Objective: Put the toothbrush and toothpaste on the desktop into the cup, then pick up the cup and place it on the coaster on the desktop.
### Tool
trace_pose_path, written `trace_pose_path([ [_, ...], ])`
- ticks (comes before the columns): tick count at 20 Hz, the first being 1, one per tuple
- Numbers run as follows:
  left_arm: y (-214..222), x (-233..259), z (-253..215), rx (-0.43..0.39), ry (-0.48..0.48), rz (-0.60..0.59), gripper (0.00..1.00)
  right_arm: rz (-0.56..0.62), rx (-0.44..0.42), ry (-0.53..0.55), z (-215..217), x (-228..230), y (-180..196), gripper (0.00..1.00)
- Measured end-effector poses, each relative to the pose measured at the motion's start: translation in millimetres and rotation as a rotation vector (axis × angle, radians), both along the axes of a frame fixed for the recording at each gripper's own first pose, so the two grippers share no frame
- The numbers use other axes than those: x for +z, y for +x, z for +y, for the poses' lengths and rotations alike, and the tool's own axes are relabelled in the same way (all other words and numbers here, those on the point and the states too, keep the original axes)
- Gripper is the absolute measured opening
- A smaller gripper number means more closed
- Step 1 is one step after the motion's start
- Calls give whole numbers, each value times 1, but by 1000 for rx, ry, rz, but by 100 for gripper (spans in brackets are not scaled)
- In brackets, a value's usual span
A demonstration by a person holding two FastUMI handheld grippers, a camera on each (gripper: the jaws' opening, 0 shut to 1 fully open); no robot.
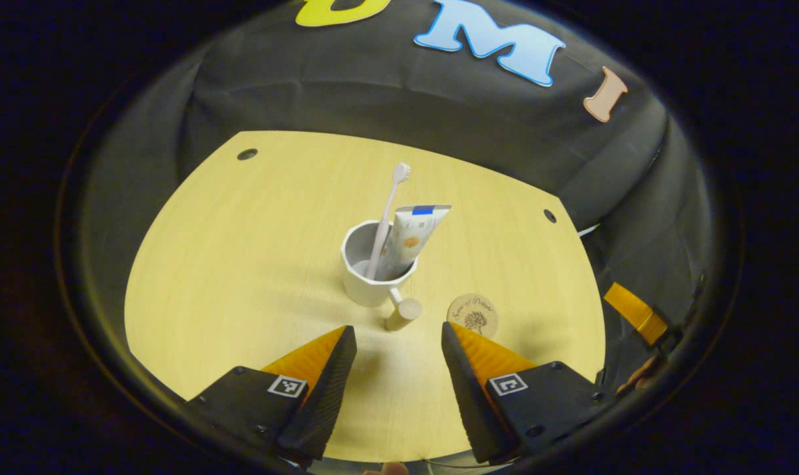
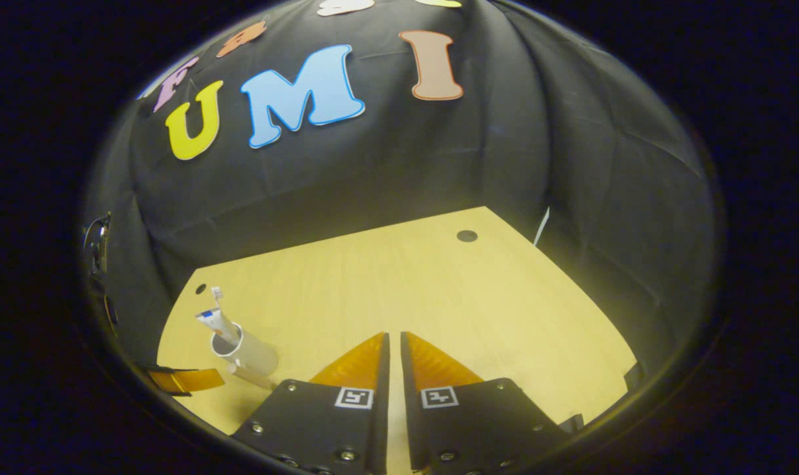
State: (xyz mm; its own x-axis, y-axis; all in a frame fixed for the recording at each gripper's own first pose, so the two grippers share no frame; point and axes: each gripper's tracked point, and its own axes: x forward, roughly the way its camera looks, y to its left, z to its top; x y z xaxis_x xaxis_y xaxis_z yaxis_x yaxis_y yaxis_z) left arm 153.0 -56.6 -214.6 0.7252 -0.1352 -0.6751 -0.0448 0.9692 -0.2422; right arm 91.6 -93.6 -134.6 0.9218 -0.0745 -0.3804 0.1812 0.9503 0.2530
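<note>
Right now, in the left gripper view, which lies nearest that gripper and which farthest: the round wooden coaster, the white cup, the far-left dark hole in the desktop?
1. Round wooden coaster, just beyond the right-hand finger.
2. White cup, centre, slightly farther.
3. Dark hole, far left corner of the desktop.

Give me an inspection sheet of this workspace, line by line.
Surface: light wooden desktop with small dark holes near its corners.
Job's things: white handled cup upright on the desktop, off the coaster; pale toothbrush and white toothpaste tube stand inside it; round wooden coaster lies bare beside the cup.
Clutter: nothing seen.
Grippers: left hand-held gripper open, facing the cup's handle; right hand-held gripper shut, holding nothing, away from the cup.
Cables: nothing seen.
Surroundings: black cloth booth wall behind the desktop.
</note>
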Motion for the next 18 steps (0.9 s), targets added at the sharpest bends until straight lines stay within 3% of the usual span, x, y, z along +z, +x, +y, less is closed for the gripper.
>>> trace_pose_path([
  [4, 17, -11, 0, 87, 36, 49, 83, 31, 32, 16, -9, -13, 7, 12],
  [9, 34, -27, 5, 217, -2, 120, 87, 70, 87, 33, -12, -28, 19, 12],
  [18, 65, -50, 9, 287, 16, 235, 84, 146, 173, 66, -3, -57, 40, 14],
])
